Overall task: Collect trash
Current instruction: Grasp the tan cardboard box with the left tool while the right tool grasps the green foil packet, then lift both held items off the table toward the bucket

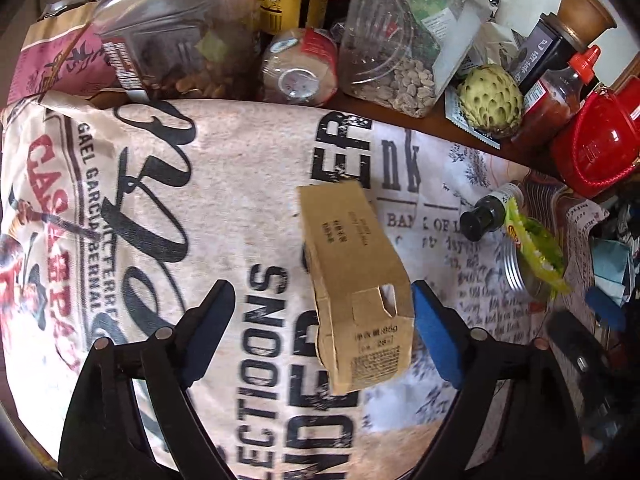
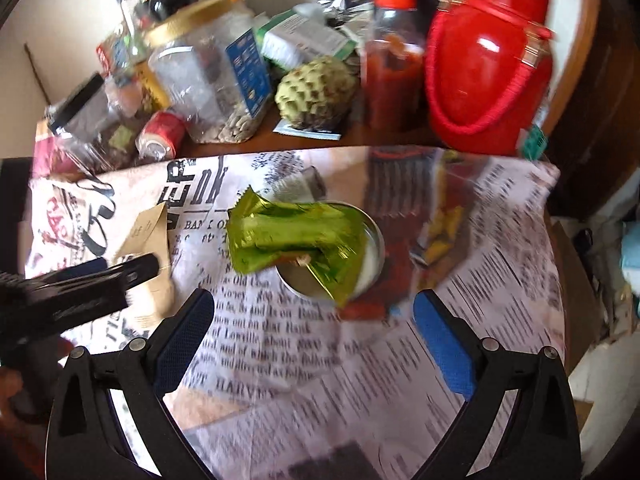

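Observation:
A brown cardboard box (image 1: 352,280) lies on the printed tablecloth (image 1: 224,184). My left gripper (image 1: 320,304) is open around it: the box sits close against the right blue pad (image 1: 430,324), and a wide gap separates it from the left pad. A crumpled green wrapper (image 2: 296,240) rests across a round metal tin (image 2: 374,252). My right gripper (image 2: 314,312) is open just short of it, with nothing between its fingers. The right wrist view also shows the left gripper's fingers (image 2: 132,272) over the box (image 2: 148,236). The wrapper (image 1: 536,248) shows at the right of the left wrist view.
Along the back of the table stand clear plastic jars (image 1: 400,40), a red can (image 1: 300,68), a green custard apple (image 2: 316,92), a sauce bottle (image 2: 394,52) and a big red container (image 2: 488,60). A small dark bottle (image 1: 486,214) lies beside the tin.

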A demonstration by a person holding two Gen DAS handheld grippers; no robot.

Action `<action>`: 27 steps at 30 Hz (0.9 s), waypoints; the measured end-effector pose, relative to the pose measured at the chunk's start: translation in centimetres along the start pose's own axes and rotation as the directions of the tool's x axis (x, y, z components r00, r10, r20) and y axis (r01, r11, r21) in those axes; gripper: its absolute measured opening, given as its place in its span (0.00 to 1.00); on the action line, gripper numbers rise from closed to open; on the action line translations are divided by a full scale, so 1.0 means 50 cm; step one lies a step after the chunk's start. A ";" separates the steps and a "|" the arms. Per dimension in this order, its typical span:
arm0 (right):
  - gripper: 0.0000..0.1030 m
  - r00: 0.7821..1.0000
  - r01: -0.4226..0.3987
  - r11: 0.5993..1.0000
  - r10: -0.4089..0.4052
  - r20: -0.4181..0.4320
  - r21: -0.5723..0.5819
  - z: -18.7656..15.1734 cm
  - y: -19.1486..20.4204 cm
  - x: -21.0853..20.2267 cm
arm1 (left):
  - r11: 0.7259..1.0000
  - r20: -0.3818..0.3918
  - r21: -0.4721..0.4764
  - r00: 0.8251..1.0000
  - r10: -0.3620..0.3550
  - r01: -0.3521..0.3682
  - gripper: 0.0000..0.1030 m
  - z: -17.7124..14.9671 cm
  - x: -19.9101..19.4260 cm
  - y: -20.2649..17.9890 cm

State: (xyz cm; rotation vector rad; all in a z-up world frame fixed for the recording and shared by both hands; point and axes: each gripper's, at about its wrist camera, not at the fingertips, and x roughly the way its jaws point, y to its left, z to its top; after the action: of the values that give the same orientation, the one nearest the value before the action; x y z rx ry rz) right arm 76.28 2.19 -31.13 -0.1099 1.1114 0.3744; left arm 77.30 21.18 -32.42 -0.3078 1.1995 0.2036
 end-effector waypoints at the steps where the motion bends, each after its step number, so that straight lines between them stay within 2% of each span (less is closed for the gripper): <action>1: 0.95 1.000 0.015 1.000 -0.015 0.013 -0.018 0.006 0.008 0.007 | 1.000 0.000 -0.001 1.000 -0.002 0.002 0.84 0.001 -0.003 0.009; 4: 0.93 0.998 0.040 0.999 -0.039 0.050 -0.036 0.020 0.020 0.021 | 1.000 -0.009 -0.006 1.000 -0.013 0.013 0.75 0.000 -0.008 0.032; 6: 0.82 0.998 0.035 0.999 -0.033 0.048 -0.034 0.030 0.022 0.034 | 1.000 -0.022 -0.001 0.999 -0.023 0.023 0.68 0.003 -0.006 0.037; 7: 0.73 0.999 0.027 0.999 -0.026 0.039 -0.033 0.036 0.023 0.041 | 1.000 -0.024 0.003 0.999 -0.025 0.025 0.65 0.008 -0.004 0.034; 10: 0.60 0.998 0.024 0.999 -0.022 0.053 -0.030 0.042 0.024 0.045 | 0.999 -0.017 0.027 1.000 -0.021 0.022 0.56 0.017 -0.007 0.027; 11: 0.51 0.998 0.019 0.999 -0.017 0.060 -0.038 0.045 0.025 0.043 | 0.999 -0.014 0.033 1.000 -0.020 0.020 0.54 0.017 -0.009 0.022; 15: 0.27 0.998 0.001 0.997 0.003 0.059 -0.073 0.051 0.034 0.035 | 0.999 -0.020 0.047 1.000 -0.010 0.011 0.42 0.023 -0.003 0.014; 16: 0.17 0.998 -0.005 0.997 0.009 0.055 -0.077 0.052 0.035 0.034 | 0.999 -0.026 0.047 1.000 -0.008 0.010 0.38 0.023 -0.002 0.014; 17: 0.12 0.999 -0.011 0.997 0.015 0.053 -0.079 0.053 0.036 0.032 | 0.999 -0.036 0.047 0.999 -0.008 0.010 0.38 0.022 0.001 0.014; 20: 0.06 0.997 -0.022 0.997 0.027 0.069 -0.069 0.053 0.031 0.010 | 0.999 -0.030 0.052 1.000 0.000 0.002 0.38 0.020 -0.003 0.011; 27: 0.05 0.989 -0.081 0.997 0.081 0.123 -0.001 0.058 -0.007 -0.071 | 0.995 0.027 0.094 0.999 -0.019 0.016 0.38 0.009 -0.071 0.002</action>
State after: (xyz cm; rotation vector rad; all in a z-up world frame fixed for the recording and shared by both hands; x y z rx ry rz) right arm 77.51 1.80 -26.72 -0.0372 0.9973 0.4458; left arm 76.43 21.45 -28.94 -0.2324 1.1747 0.1352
